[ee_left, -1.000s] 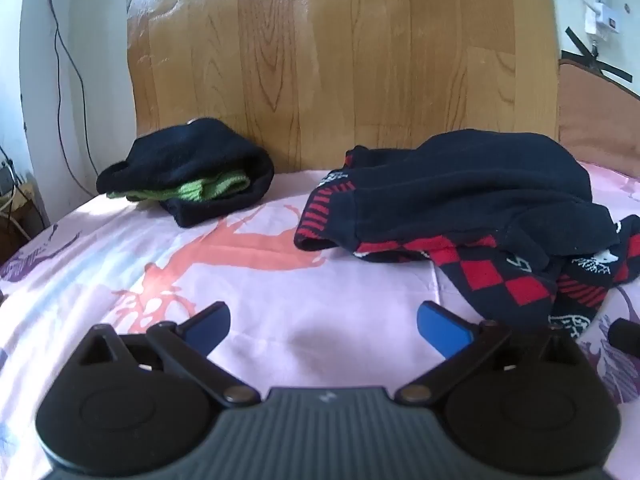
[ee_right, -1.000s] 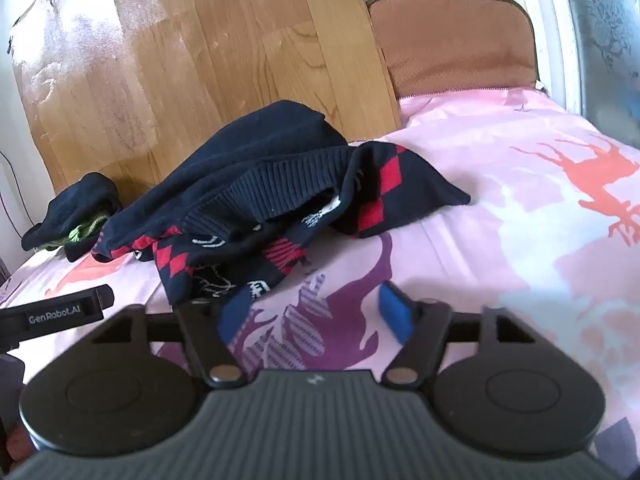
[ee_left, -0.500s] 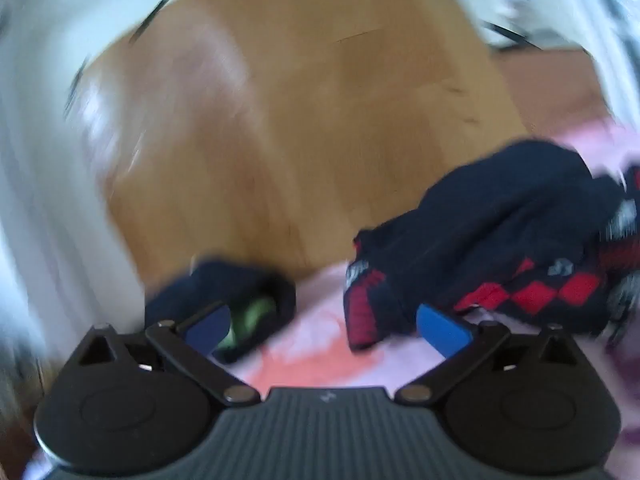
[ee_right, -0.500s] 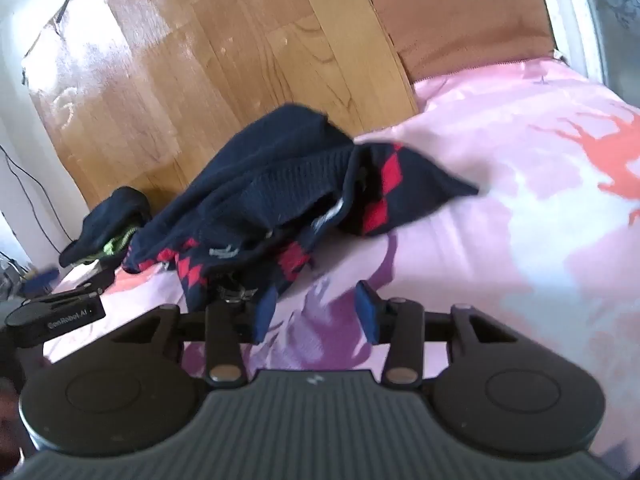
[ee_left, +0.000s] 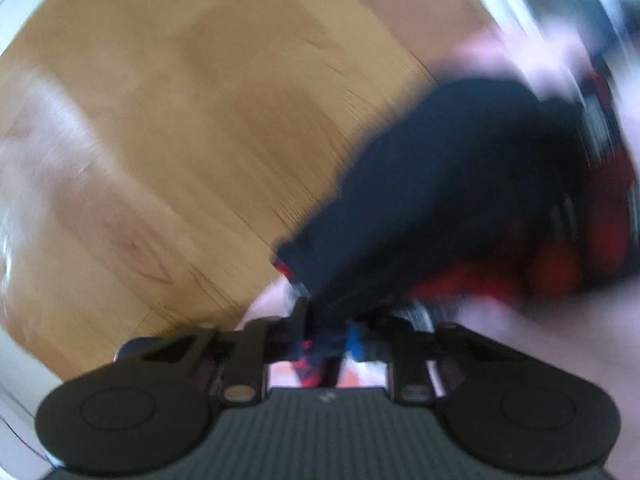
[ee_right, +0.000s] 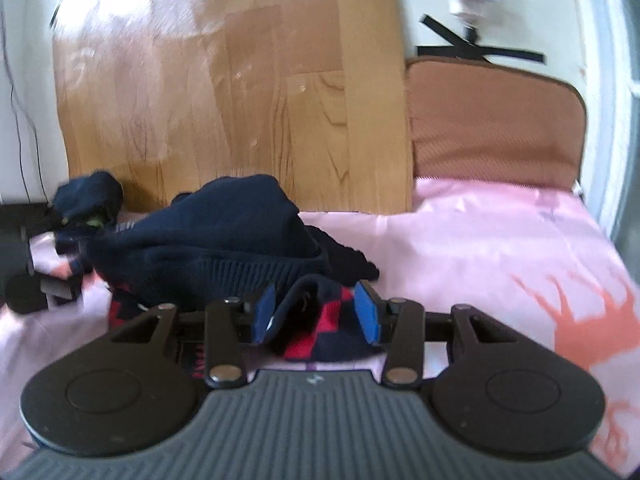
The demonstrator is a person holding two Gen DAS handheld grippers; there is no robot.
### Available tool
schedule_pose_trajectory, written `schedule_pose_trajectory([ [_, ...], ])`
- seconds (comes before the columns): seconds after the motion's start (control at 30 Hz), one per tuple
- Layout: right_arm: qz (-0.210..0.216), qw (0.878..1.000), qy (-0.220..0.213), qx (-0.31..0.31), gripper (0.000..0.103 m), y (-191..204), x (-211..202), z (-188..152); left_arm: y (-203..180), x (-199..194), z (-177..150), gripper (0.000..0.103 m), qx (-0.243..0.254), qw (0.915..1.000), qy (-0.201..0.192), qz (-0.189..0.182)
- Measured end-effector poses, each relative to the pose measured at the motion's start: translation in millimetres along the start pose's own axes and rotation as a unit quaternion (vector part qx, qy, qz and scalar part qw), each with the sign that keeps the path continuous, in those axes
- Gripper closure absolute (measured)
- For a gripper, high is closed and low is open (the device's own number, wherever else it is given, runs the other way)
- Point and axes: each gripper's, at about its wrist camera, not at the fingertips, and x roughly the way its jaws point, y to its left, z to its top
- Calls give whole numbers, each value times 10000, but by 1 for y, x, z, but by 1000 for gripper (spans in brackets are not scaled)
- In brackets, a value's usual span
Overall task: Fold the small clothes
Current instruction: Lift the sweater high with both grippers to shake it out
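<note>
Pink printed bedsheet (ee_right: 500, 248) covers the bed across the lower and right part of the right wrist view, with a wooden plank headboard (ee_right: 224, 92) behind it and a brown padded cushion (ee_right: 492, 120) at upper right.

Task item: a navy knitted garment with red diamond checks (ee_right: 224, 248) lies bunched on the sheet at centre left of that view. A smaller dark bundle with a green edge (ee_right: 90, 200) sits apart at far left, against the headboard.

Right tongs (ee_right: 316, 312): set at a medium gap, blue pads on either side of a checked fold of the garment; no firm pinch is evident.

Left tongs (ee_left: 326, 332): drawn narrow, clamped on a dark edge of the same garment, which stretches away towards the upper right of the left wrist view. That view is heavily blurred; finer detail cannot be confirmed.

Handling assessment: the knit appears soft, light and limp, likely to stretch and sag, not slippery or fragile. Best hold is judged to be on a ribbed hem or corner, one layer only, so the piece can be spread flat.
</note>
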Motion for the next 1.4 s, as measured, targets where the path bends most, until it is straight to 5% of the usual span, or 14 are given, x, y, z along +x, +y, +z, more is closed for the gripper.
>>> schedule_pose_trajectory([
  [0.13, 98, 9948, -198, -998, 56, 15, 5, 3, 47, -23, 26, 91, -829, 9929, -718, 456],
  [0.3, 302, 9721, -181, -2319, 56, 27, 14, 0, 55, -17, 25, 91, -938, 9919, -711, 483],
  [0.6, 39, 9396, -116, -3421, 56, 26, 50, 6, 63, -28, 32, 91, -1338, 9852, -890, 600],
  [0.67, -20, 9360, -232, -3513, 61, 26, 58, 9, 63, -37, 35, 91, -1376, 9835, -948, 695],
  [0.7, -40, 9372, -332, -3471, 72, 24, 59, 11, 63, -44, 36, 92, -1427, 9819, -988, 756],
  [0.73, -38, 9392, -436, -3405, 96, 22, 57, 18, 63, -52, 38, 92, -1497, 9794, -1070, 832],
  [0.77, -35, 9426, -524, -3298, 98, 21, 52, 23, 65, -63, 39, 92, -1584, 9766, -1155, 883],
  [0.83, 0, 9492, -960, -2996, 98, 16, 27, 44, 72, -91, 42, 92, -1811, 9684, -1397, 996],
  [1.0, -488, 9354, -2437, -2514, 98, 1, -71, 113, 92, -176, 64, 92, -2183, 9401, -2275, 1296],
  [1.23, -1213, 8705, -4177, -2304, 98, 9, -210, 200, 104, -299, 102, 92, -2478, 8909, -3338, 1828],
  [1.33, -1400, 8463, -4605, -2283, 98, 18, -259, 230, 108, -348, 120, 92, -2430, 8711, -3726, 2081],
  [1.4, -1481, 8362, -4716, -2376, 98, 23, -278, 246, 113, -370, 129, 92, -2375, 8652, -3848, 2167],
])
